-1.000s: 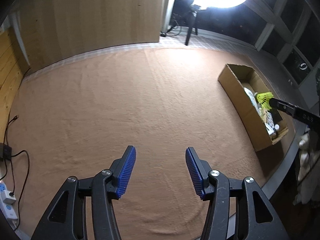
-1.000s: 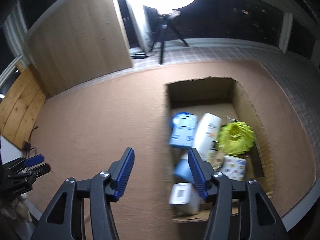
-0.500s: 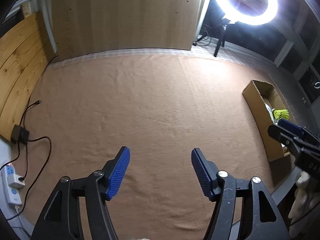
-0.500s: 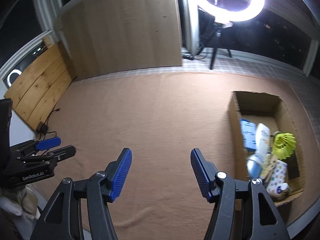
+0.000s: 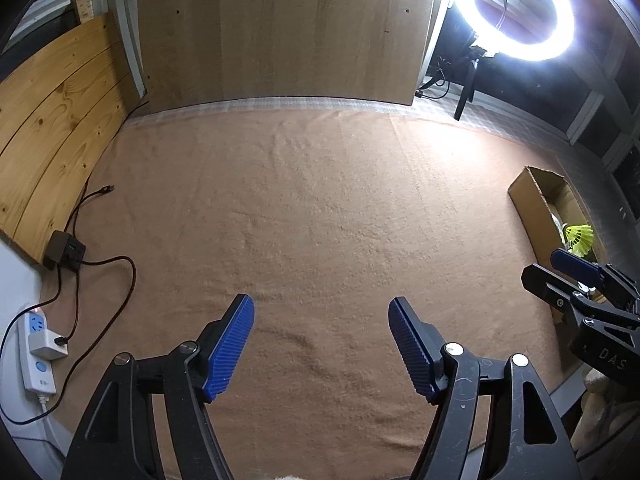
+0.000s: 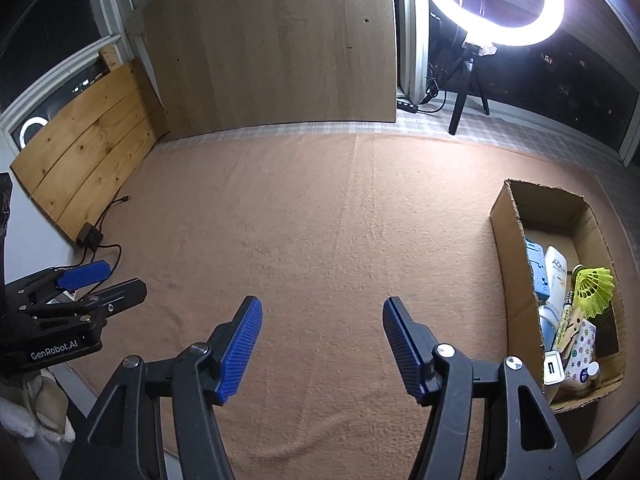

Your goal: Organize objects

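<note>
A cardboard box (image 6: 516, 248) stands at the right of the tan cloth. In it lie a yellow shuttlecock (image 6: 594, 290), a white bottle (image 6: 556, 276), a blue pack (image 6: 536, 266) and several small items. The box (image 5: 528, 208) and shuttlecock (image 5: 580, 236) also show in the left wrist view. My left gripper (image 5: 320, 344) is open and empty above the bare cloth. My right gripper (image 6: 322, 344) is open and empty, left of the box. Each gripper shows at the edge of the other's view, the right one (image 5: 568, 276) and the left one (image 6: 100, 284).
A wooden panel (image 5: 280, 32) and pine boards (image 5: 52, 120) stand at the back and left. A ring light (image 6: 496, 8) on a tripod glares at the back right. A power strip (image 5: 38, 352), adapter (image 5: 64, 250) and cables lie at the left edge.
Both grippers have pulled back and swung left, away from the box. The right gripper was right over the box one second ago; now the box lies off to its right. Both stayed open.
</note>
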